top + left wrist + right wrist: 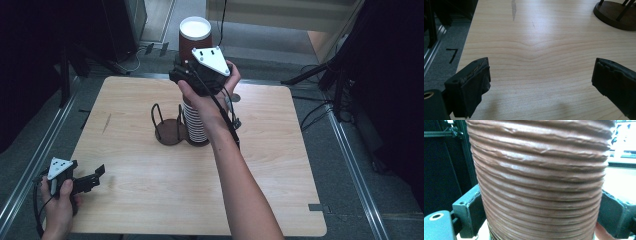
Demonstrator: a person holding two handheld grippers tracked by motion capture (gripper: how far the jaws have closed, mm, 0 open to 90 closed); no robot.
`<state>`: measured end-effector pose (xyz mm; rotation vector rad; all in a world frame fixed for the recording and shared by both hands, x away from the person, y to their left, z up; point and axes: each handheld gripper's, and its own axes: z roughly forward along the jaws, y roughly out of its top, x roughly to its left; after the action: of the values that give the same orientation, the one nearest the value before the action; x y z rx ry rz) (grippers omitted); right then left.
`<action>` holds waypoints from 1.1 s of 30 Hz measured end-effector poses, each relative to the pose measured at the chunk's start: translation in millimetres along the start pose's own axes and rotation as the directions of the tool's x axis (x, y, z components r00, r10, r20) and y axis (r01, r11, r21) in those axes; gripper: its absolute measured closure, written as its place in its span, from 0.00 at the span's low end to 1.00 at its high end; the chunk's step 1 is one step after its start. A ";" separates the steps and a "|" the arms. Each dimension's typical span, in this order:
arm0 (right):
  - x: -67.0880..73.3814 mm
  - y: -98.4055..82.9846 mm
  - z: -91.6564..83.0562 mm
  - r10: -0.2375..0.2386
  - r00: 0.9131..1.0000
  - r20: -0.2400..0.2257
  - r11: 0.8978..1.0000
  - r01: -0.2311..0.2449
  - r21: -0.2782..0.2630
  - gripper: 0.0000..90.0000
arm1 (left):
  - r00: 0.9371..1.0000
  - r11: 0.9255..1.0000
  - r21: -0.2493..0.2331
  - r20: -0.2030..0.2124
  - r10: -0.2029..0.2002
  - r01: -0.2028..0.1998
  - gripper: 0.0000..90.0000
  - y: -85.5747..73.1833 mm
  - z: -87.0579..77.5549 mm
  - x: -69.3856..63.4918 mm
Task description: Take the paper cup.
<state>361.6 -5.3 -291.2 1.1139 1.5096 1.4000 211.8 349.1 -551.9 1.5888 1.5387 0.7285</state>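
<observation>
**Right gripper clamped on a tall stack of brown paper cups**

The stack of cups [196, 75] stood near the middle of the table [280, 165], slightly toward the far side, its foot on or just beside the right part of a dark round holder [170, 132] with thin upright wire loops; which of the two I could not tell. The top cup showed a white inside and stood well above the hand. In the right gripper view the stack [539, 182] was a column of many nested rims, brown and ribbed, some of them creased.

The right gripper [202, 70] gripped the stack high up, a jaw pressed against each side of the ribbed wall, the hand [210, 97] behind it.

By my judgement the stack would be light but tall and whippy, likely to lean or split apart at a joint if lifted from one level. The paper walls were soft and would dent under a hard squeeze; the rolled rims gave the stiffest hold and some bite against slipping. A grip across the rims, low enough to carry the cups above, looked safest.

The left gripper [82, 181] lay low at the near left corner, its jaws spread wide over bare wood and holding nothing
</observation>
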 end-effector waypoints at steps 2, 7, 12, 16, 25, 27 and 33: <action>-0.9 1.0 -1.4 -0.002 1.000 0.002 1.000 0.002 -0.001 0.10 | 1.000 1.000 -0.001 -0.001 0.002 -0.002 0.03 -0.1 -0.1 -0.1; -7.7 6.7 -8.0 0.002 1.000 0.005 1.000 -0.002 -0.014 0.10 | 1.000 1.000 -0.005 -0.005 0.000 0.000 0.03 -0.3 -0.9 0.0; -15.7 7.8 -11.7 -0.001 1.000 0.018 1.000 0.001 -0.010 0.10 | 1.000 1.000 -0.006 -0.007 0.004 -0.004 0.03 -0.3 -0.4 -0.5; -25.0 8.9 -16.4 0.006 0.999 0.033 1.000 -0.006 -0.018 0.10 | 1.000 1.000 -0.015 0.001 -0.004 0.004 0.03 -0.8 -1.6 0.2; -54.5 11.9 -26.2 0.042 0.996 0.077 0.999 -0.040 -0.030 0.10 | 1.000 1.000 -0.012 0.004 -0.005 0.005 0.03 -0.6 -1.2 -0.1; -65.4 10.5 -27.6 0.053 0.994 0.095 0.998 -0.050 -0.028 0.10 | 1.000 1.000 -0.012 0.004 -0.006 0.006 0.03 -0.5 -1.1 0.0; -84.9 3.7 -32.2 0.070 0.990 0.125 0.998 -0.067 -0.021 0.10 | 1.000 1.000 -0.018 0.012 0.000 0.000 0.03 -0.8 -1.5 -0.3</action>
<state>358.0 -96.0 -286.3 1.2309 1.3800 1.3591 210.1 349.0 -551.8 1.5774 1.5197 0.7290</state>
